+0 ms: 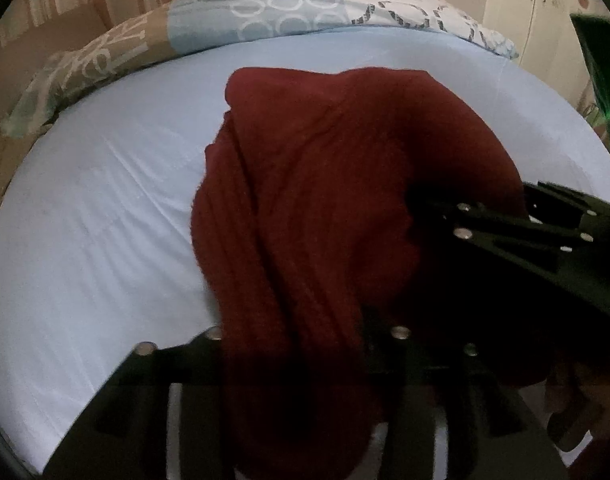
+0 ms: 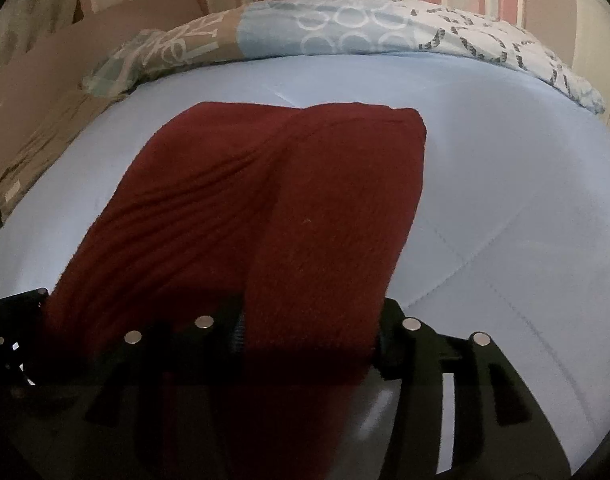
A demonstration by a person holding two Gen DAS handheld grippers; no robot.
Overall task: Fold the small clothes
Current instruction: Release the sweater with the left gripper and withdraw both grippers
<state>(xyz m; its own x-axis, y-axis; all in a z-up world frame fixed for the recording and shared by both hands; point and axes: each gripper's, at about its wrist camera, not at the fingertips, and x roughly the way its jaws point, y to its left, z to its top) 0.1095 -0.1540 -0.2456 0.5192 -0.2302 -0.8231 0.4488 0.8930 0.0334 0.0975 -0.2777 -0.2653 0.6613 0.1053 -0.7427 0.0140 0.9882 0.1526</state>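
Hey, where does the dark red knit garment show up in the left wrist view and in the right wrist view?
Left wrist view: the dark red knit garment fills the centre, draping down into the near tongs.
Right wrist view: it lies centre-left, running from mid-frame down to the bottom edge.
Shared landmark: the patterned pillow along the far edge of the light blue sheet.

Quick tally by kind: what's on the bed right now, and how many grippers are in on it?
Dark red knit garment: 1
Patterned pillow: 1
Light blue bedsheet: 1
Grippers: 2, left gripper and right gripper, both gripping the garment
Total: 5
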